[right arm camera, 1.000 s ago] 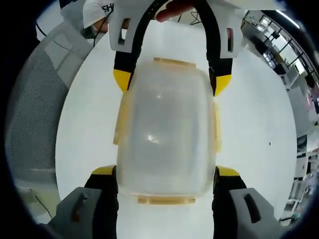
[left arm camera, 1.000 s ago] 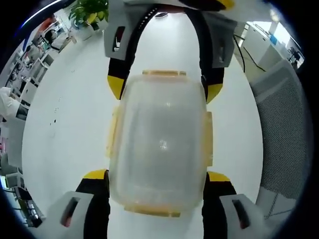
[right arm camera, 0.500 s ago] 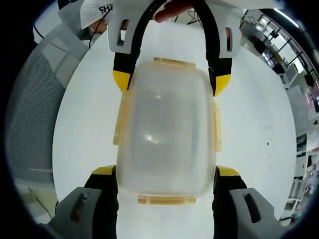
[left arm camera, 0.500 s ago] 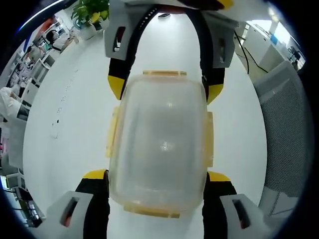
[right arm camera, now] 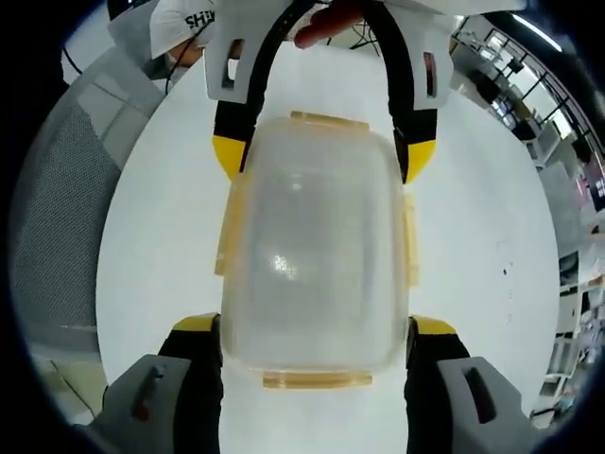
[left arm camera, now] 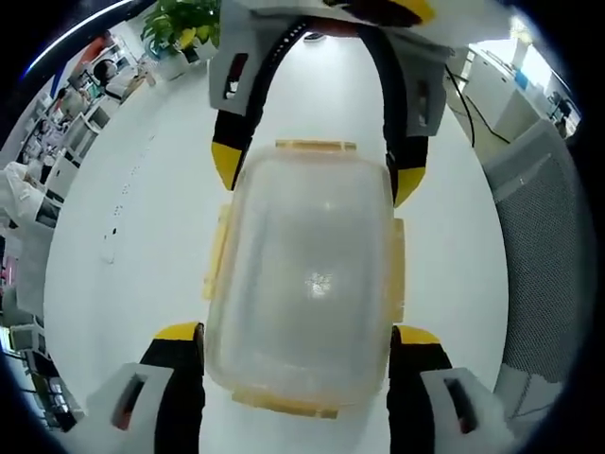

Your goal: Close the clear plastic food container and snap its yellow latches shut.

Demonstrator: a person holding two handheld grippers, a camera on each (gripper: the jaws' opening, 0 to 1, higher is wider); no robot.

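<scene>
Clear plastic food container [left arm camera: 307, 284] sits lid-on upon a white table [left arm camera: 132, 236], held between two grippers that face each other across it. In the left gripper view, the left gripper [left arm camera: 295, 333] rises from the bottom with its yellow-tipped jaws spread wide, one on each side of the container's near end and pressed against its sides, so it grasps the container; the right gripper [left arm camera: 317, 175] reaches in from the top and straddles the far end the same way. The right gripper view mirrors this: the right gripper's own jaws bracket the near end of the container [right arm camera: 312, 270], gripping its sides, and the left gripper [right arm camera: 321, 156] comes in from the top. Yellow latches [left arm camera: 301, 405] show at both ends and along both long sides; they look flat against the body, but whether they are snapped cannot be told through the cloudy plastic. A person's hand [right arm camera: 326, 24] is partly cut off at the top edge. A grey mesh chair [left arm camera: 544, 255] stands beside the table.
</scene>
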